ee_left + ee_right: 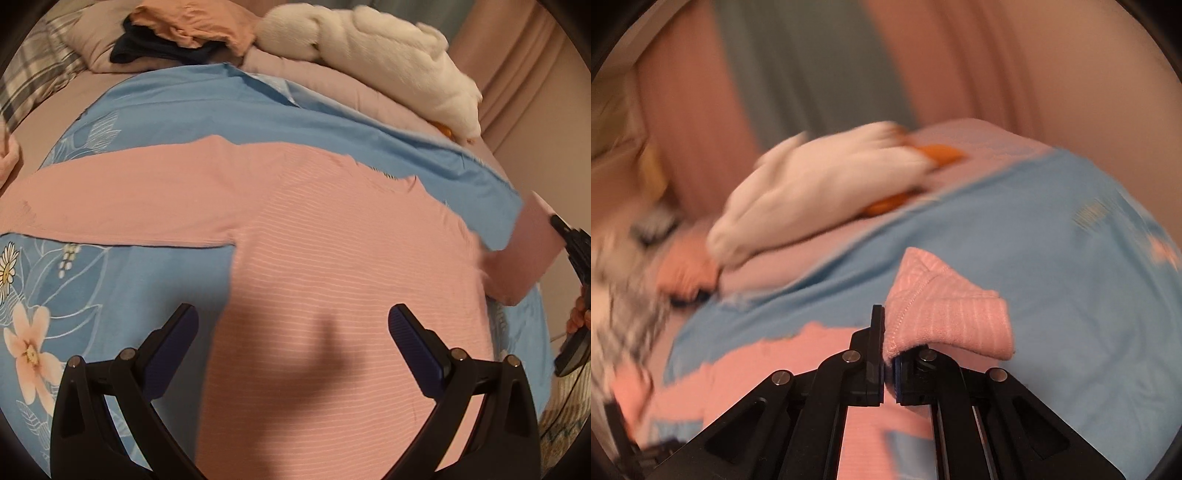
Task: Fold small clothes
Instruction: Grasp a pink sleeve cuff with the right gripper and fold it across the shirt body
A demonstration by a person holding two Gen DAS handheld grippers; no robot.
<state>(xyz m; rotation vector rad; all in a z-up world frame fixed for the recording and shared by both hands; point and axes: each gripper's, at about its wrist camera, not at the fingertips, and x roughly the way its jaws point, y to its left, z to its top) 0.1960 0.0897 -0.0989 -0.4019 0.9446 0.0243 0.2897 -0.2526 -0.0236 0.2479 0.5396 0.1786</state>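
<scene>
Black fingers of the left gripper [293,325] stood spread wide above the pink striped shirt [332,258], touching nothing. That shirt lay flat on the blue floral sheet [92,280] covering the bed, one sleeve stretched out toward the left. Its other sleeve [945,310] was pinched between the clenched fingers of the right gripper [888,354] and lifted clear of the sheet, the cuff drooping over to the right. Beyond the shirt, a white plush toy [388,55] with orange parts rested on a pink blanket [332,85] near the curtains [812,66]. Farther left, a peach garment [192,22] lay crumpled over dark clothing [147,51].
</scene>
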